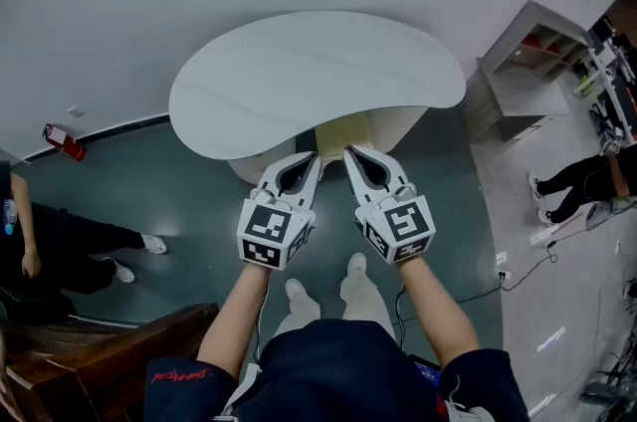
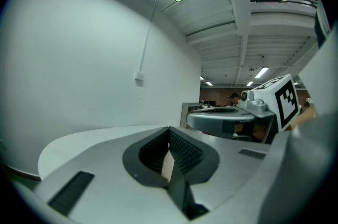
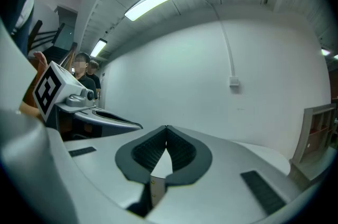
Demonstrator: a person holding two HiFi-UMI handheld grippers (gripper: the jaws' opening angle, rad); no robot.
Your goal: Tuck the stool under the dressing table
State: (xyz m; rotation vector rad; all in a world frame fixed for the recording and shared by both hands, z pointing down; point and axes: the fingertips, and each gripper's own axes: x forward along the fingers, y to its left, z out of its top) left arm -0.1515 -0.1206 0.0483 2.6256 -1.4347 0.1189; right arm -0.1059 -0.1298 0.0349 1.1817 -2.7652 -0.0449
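The dressing table (image 1: pixel 299 77) has a white kidney-shaped top and stands against the white wall. Under its near edge shows a strip of the pale yellowish stool (image 1: pixel 350 125); the tabletop and my grippers hide the rest of it. My left gripper (image 1: pixel 317 157) and right gripper (image 1: pixel 347 152) are held side by side above the floor, tips toward the table's near edge. Both are shut with nothing between the jaws, as the left gripper (image 2: pixel 169 129) and right gripper (image 3: pixel 167 127) show in their own views, which face the wall.
A pale shelf unit (image 1: pixel 528 62) stands to the table's right. One person (image 1: pixel 582 179) stands at the far right, another (image 1: pixel 60 251) at the left. A red object (image 1: pixel 62 141) lies by the wall at left. Dark wooden furniture (image 1: pixel 90 360) is at bottom left; cables (image 1: pixel 518 271) lie at right.
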